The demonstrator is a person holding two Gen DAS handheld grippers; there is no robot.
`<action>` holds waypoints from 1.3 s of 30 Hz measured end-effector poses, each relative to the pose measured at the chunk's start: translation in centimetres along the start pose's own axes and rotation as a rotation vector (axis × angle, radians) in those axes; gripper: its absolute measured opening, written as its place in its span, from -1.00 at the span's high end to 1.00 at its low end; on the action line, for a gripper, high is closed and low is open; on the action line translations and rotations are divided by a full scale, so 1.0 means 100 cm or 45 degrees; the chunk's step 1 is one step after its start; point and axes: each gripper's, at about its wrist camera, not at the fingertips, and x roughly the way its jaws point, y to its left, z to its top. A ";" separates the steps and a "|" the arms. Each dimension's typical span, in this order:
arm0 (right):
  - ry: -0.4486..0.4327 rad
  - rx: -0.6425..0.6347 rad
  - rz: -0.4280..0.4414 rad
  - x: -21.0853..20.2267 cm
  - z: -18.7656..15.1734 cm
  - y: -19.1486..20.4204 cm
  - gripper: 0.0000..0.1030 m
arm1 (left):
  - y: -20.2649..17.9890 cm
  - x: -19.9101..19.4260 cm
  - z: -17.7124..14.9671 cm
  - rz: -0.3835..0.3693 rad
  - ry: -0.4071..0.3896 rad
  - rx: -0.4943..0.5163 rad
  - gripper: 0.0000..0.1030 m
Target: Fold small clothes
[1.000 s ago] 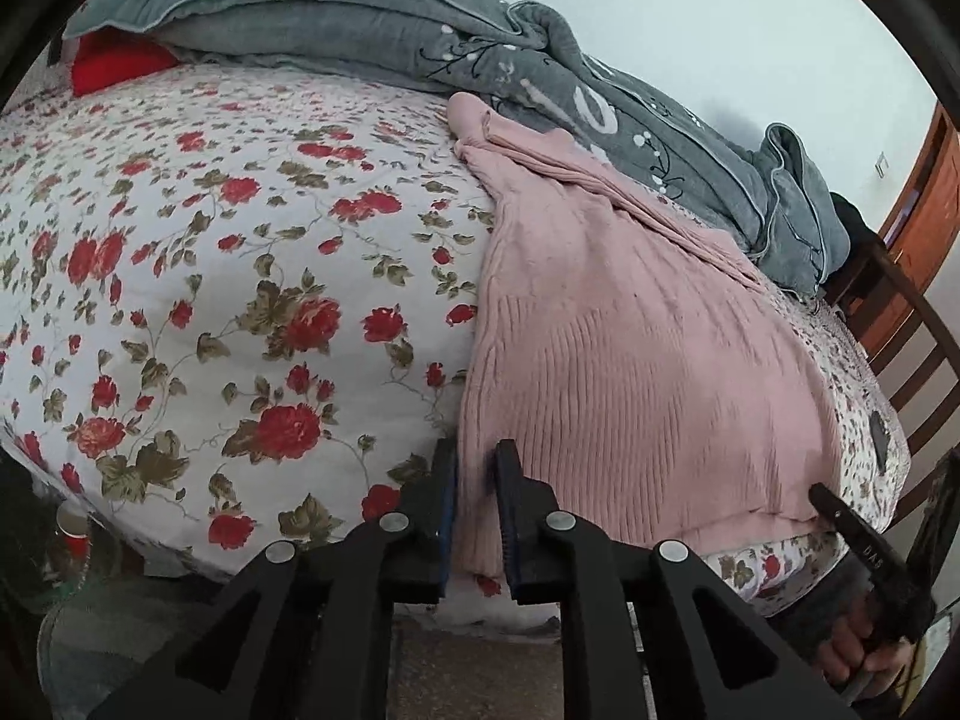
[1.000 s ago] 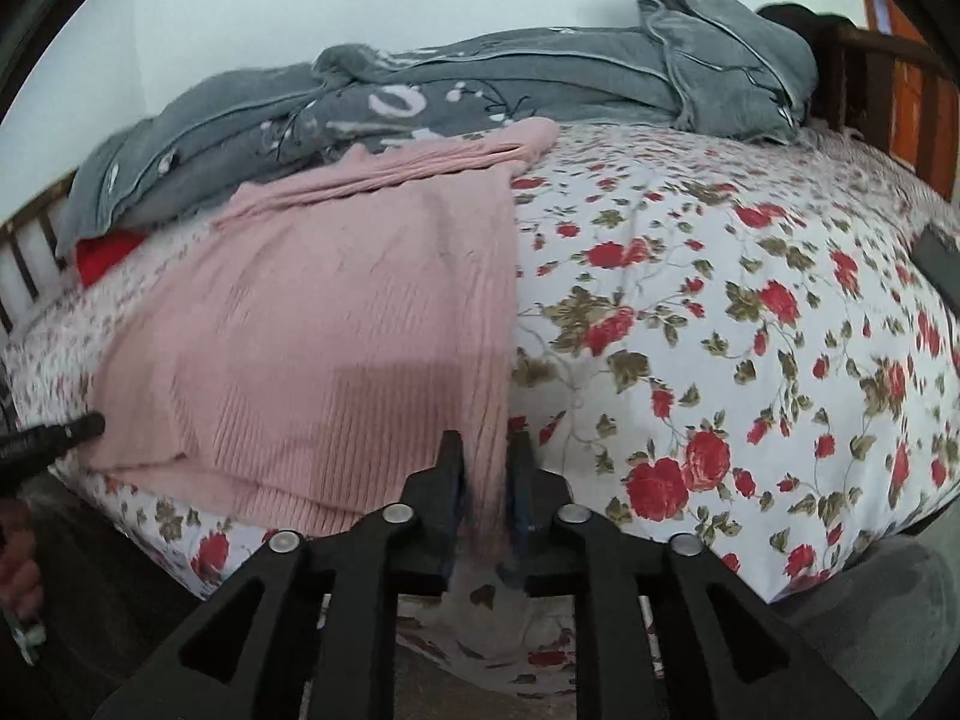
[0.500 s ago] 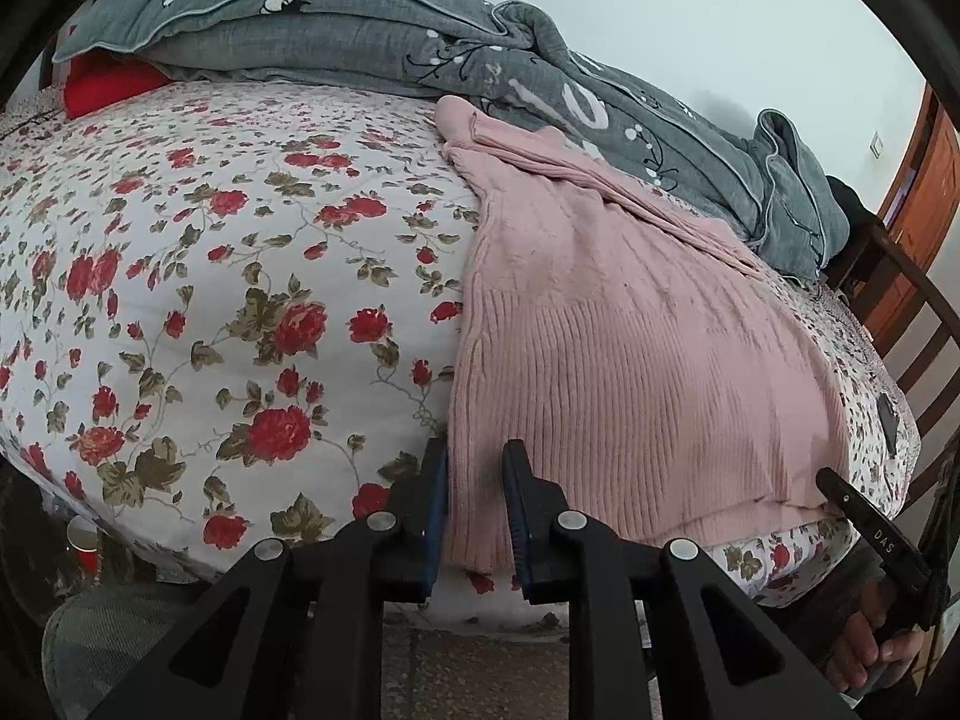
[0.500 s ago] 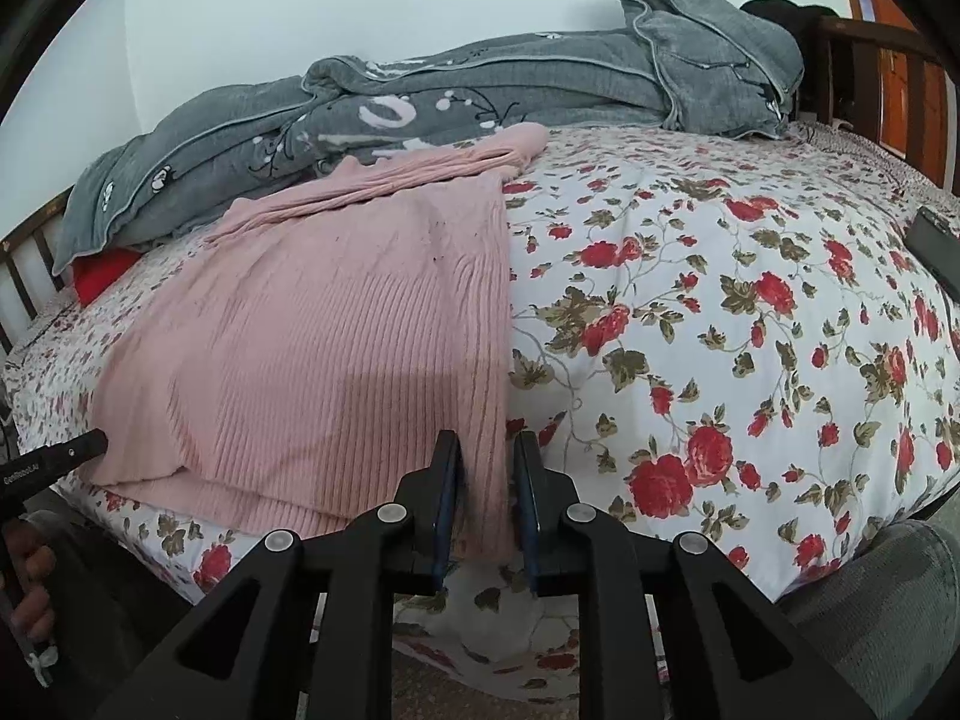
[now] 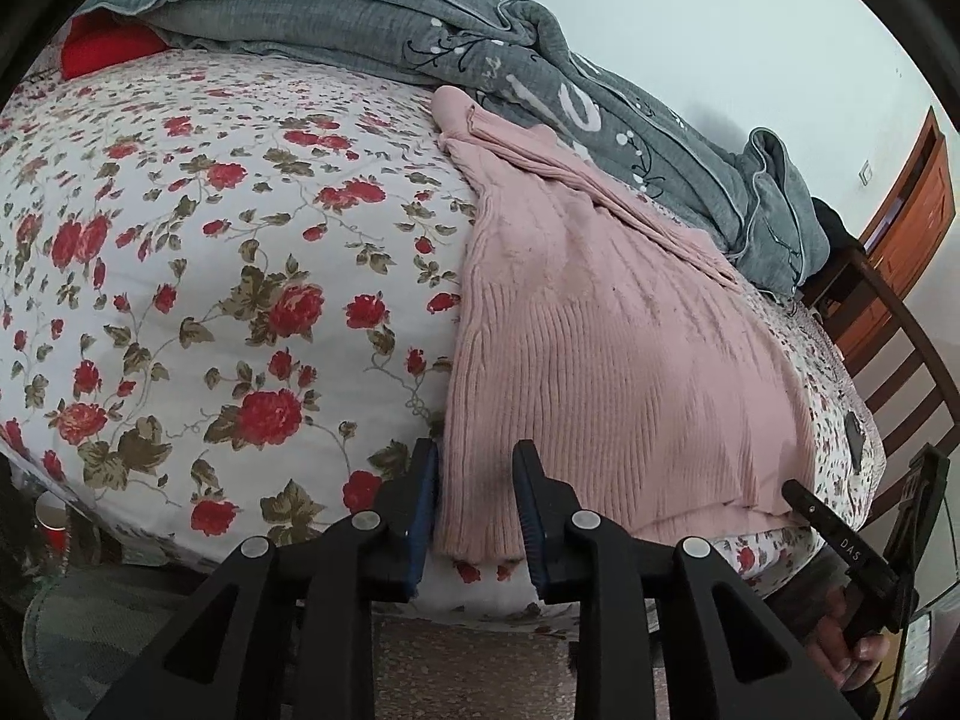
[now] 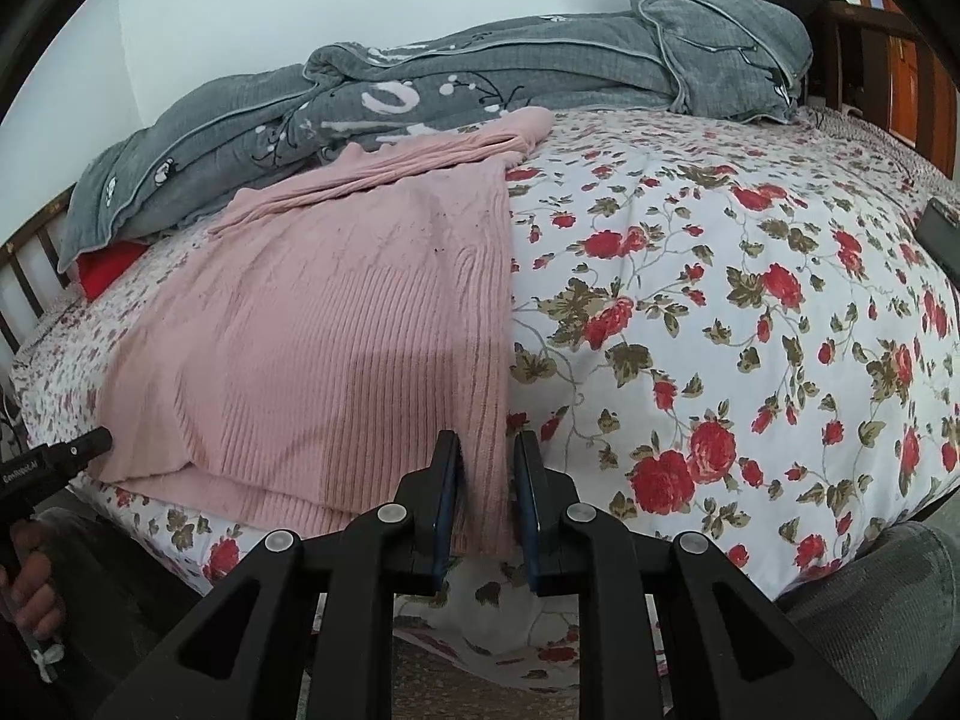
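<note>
Since the earlier frames both grippers have parted their fingers: the left gripper (image 5: 474, 501), formerly nearly closed on the near left corner of the pink knitted sweater (image 5: 606, 360), now stands with jaws well apart, straddling that corner without pinching it. The right gripper (image 6: 486, 495) has likewise widened; its jaws flank the sweater's near right corner, fabric between them, contact with the pads not discernible. The sweater (image 6: 336, 354) lies flat on the floral bedspread (image 6: 750, 324), hem at the near bed edge, sleeves folded across its far end. Beyond it, a grey quilt (image 5: 540, 78) is heaped along the far wall side. A red pillow (image 5: 102, 51) shows beneath the quilt at far left.
</note>
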 end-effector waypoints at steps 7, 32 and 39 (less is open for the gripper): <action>0.001 0.020 0.033 0.000 0.000 -0.003 0.60 | 0.001 -0.001 0.000 0.000 -0.004 -0.005 0.52; -0.018 0.046 0.084 -0.002 -0.004 -0.001 0.84 | -0.012 0.000 0.000 -0.059 -0.014 0.019 0.79; -0.005 0.034 0.104 -0.002 -0.004 0.000 0.79 | -0.010 0.004 0.000 -0.045 0.014 0.004 0.79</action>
